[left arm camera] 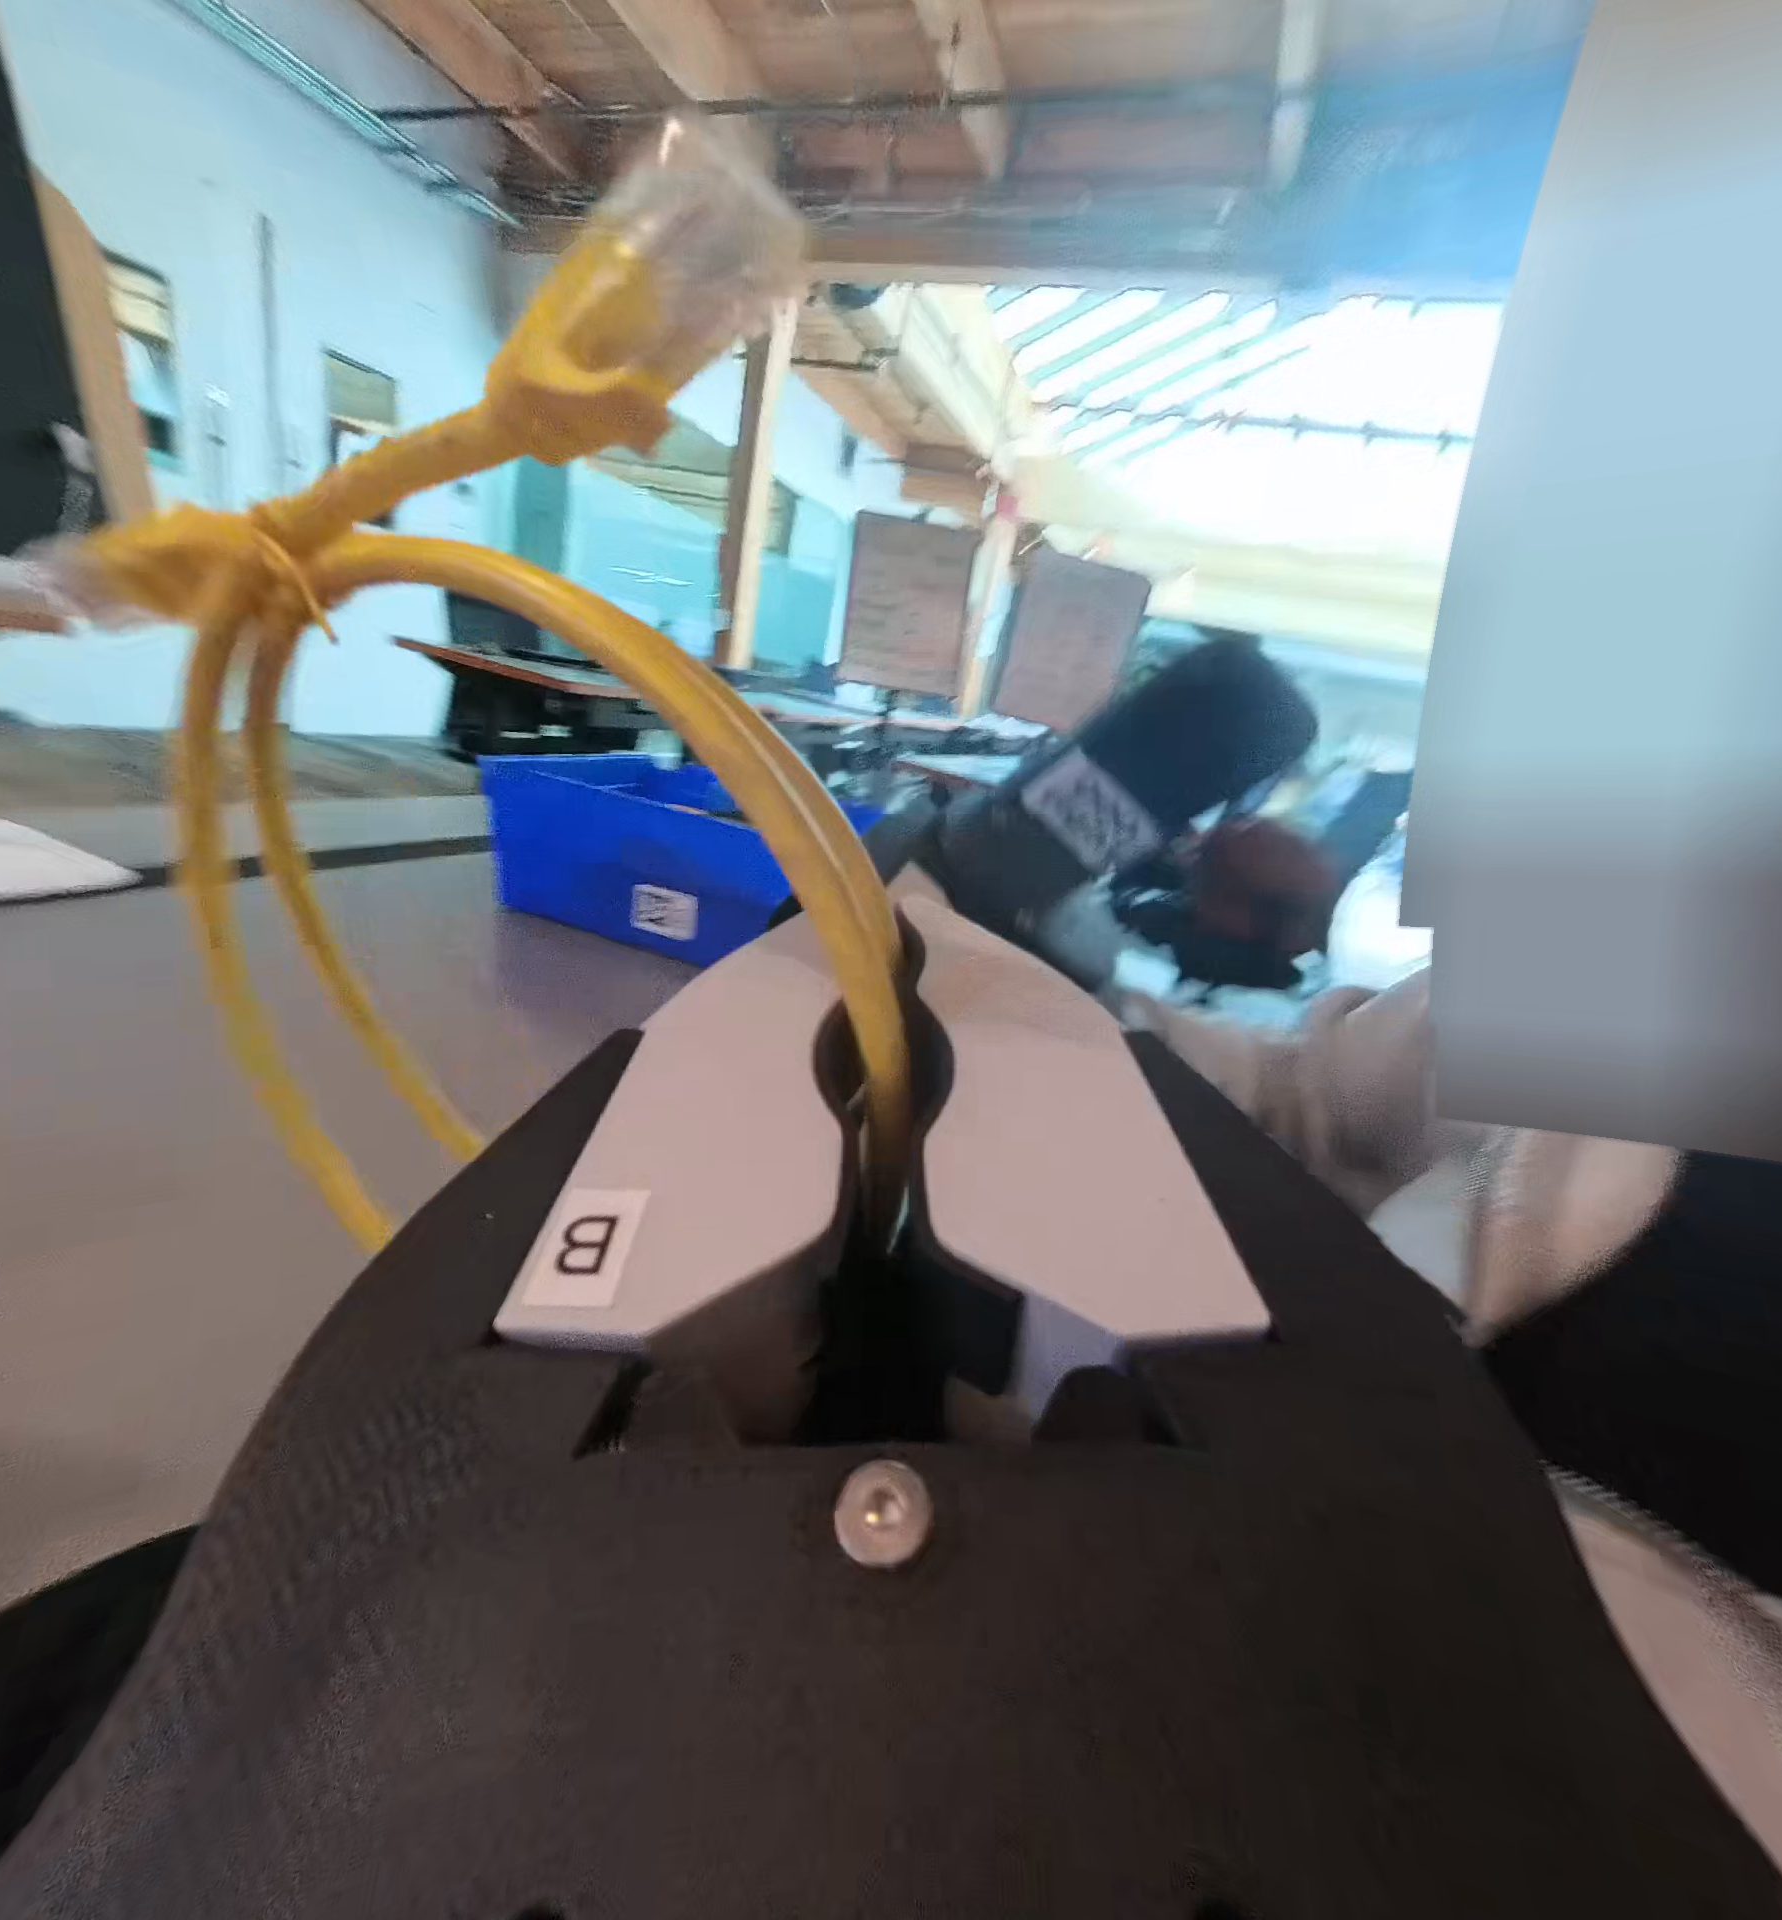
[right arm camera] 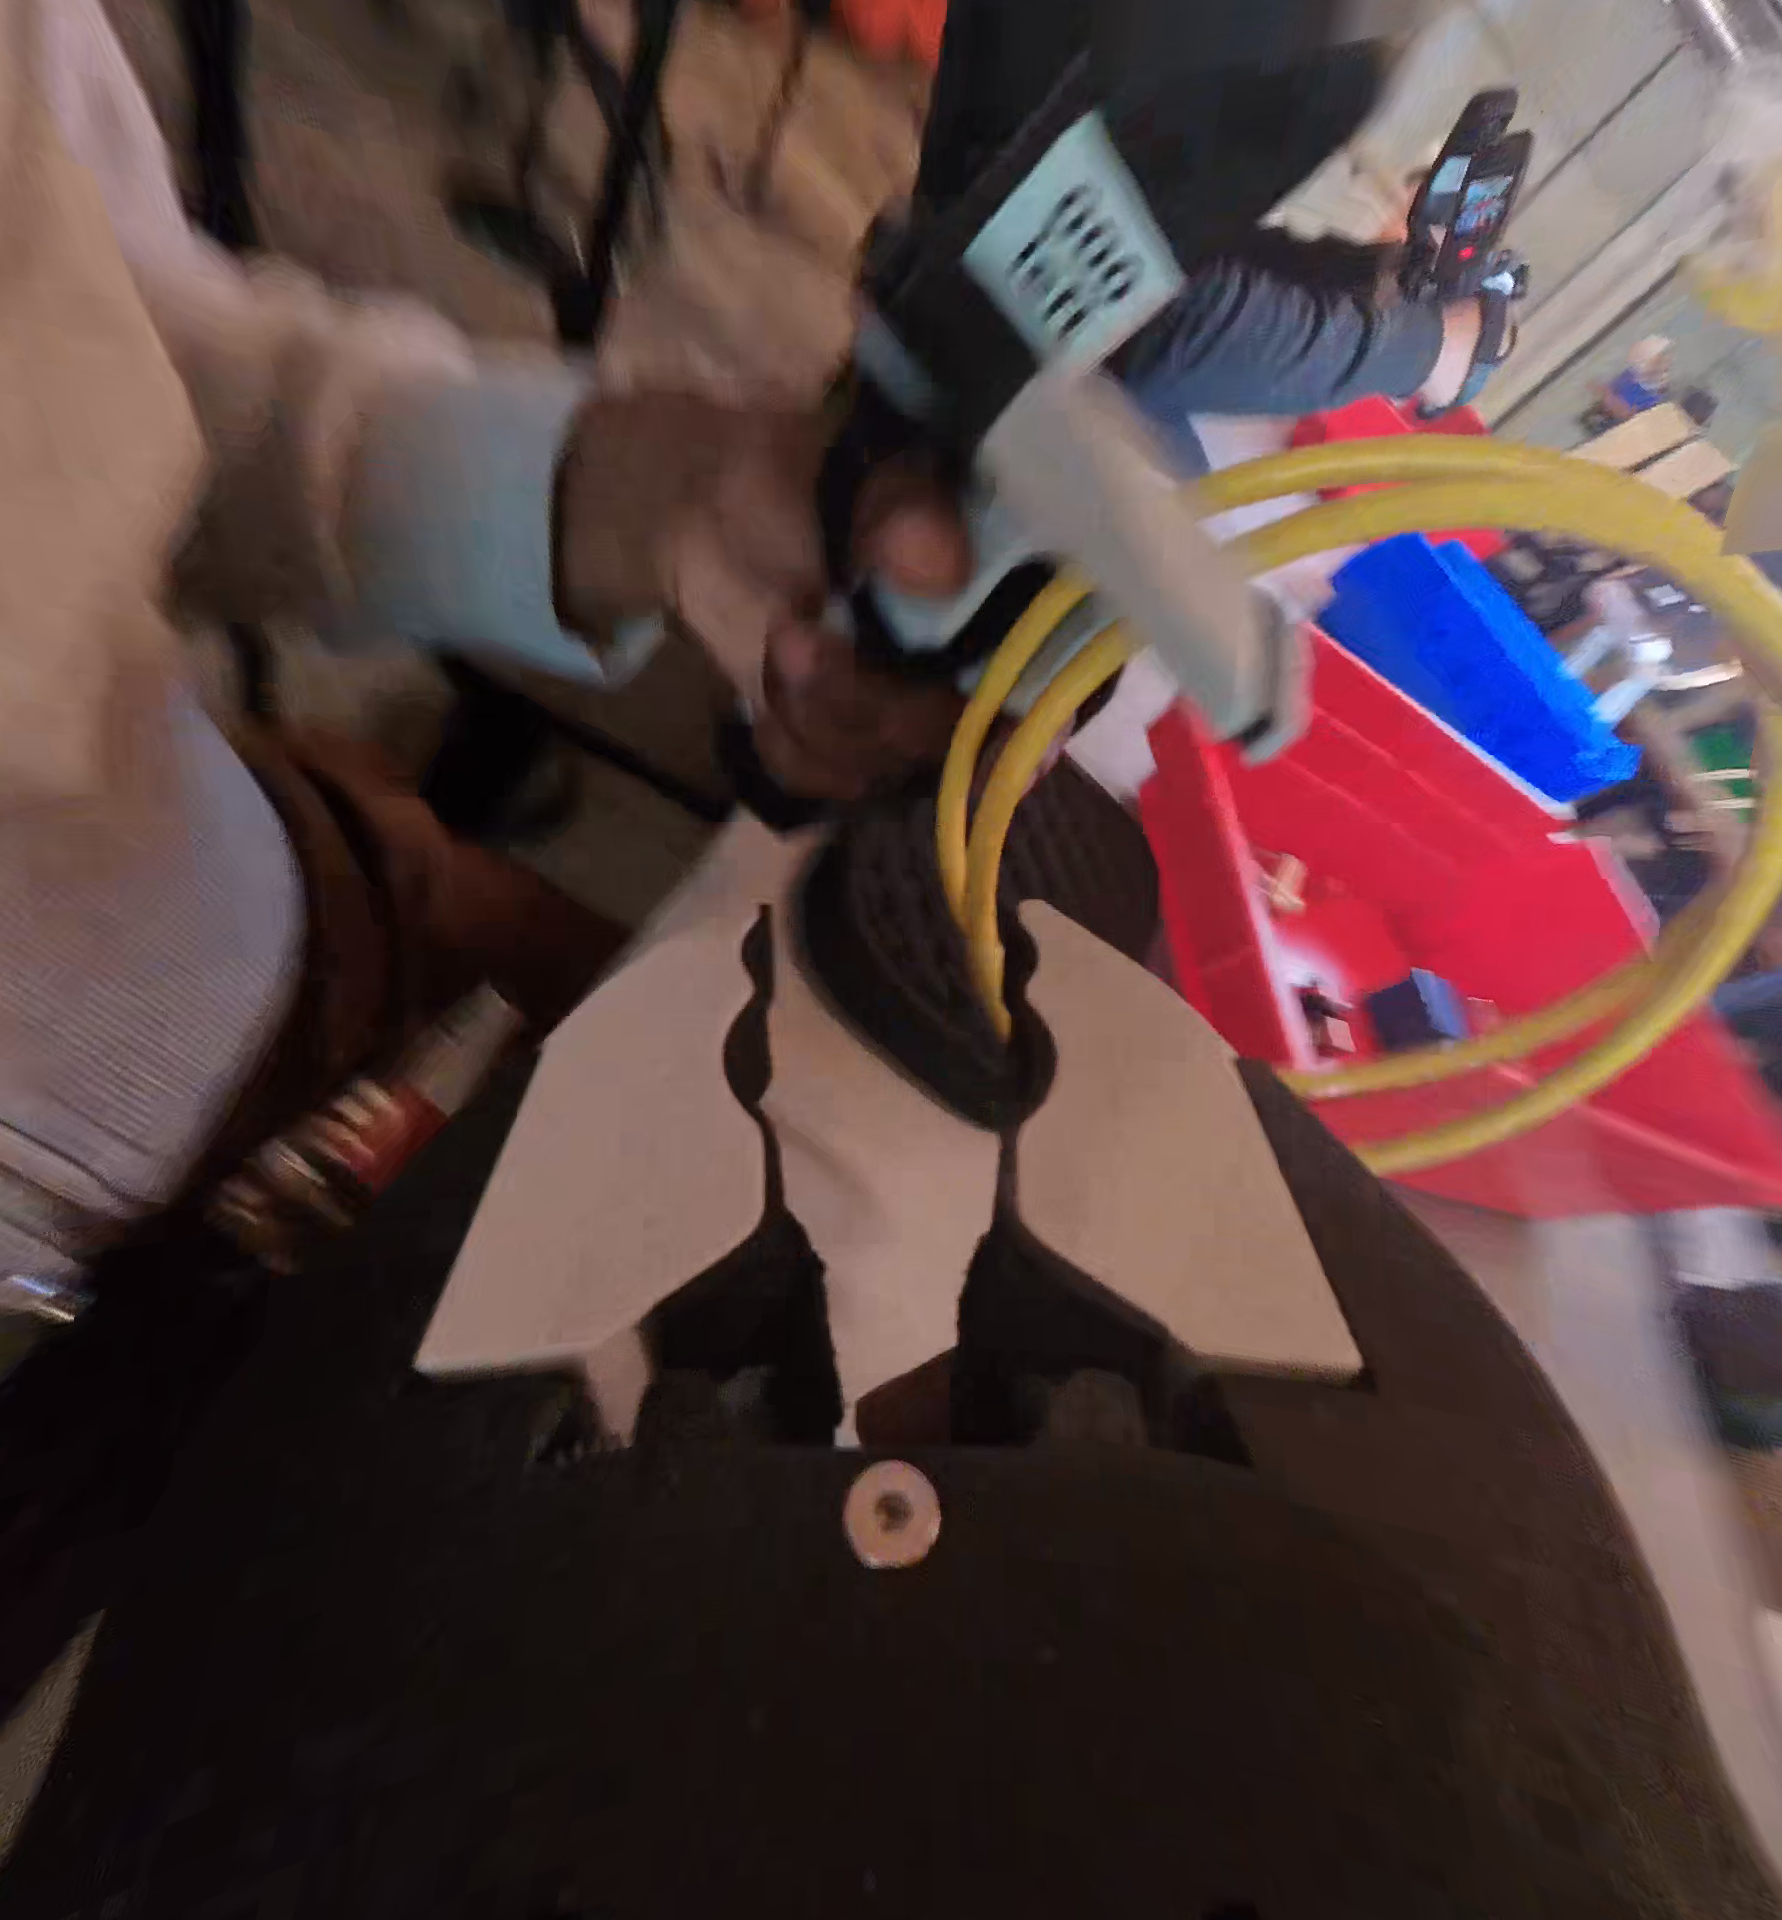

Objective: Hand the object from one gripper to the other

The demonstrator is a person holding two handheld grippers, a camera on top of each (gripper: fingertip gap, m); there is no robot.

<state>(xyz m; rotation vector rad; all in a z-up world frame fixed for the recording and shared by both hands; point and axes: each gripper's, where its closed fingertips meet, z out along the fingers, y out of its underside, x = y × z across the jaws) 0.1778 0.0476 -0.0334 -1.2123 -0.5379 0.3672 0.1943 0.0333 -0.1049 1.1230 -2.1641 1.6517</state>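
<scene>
Your left tongs (left arm camera: 902, 997) clamp the coiled yellow cable (left arm camera: 596, 623); your right tongs (right arm camera: 892, 997) stand open around its strands. Light, springy: grip both strands together.

white sticker (left arm camera: 583, 1247) w/ one printed letter on left hand-held gripper (left arm camera: 892, 914) finger, blurry label (left arm camera: 665, 912) on blue bin (left arm camera: 638, 862)

Two tongs (left arm camera: 892, 935) (right arm camera: 897, 935), one yellow cable (left arm camera: 554, 364), one blue bin (left arm camera: 638, 842).

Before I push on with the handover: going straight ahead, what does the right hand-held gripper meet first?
Probably the coiled yellow network cable, whose strands already lie between the open right hand-held gripper fingertips; depth is blurred.
</scene>
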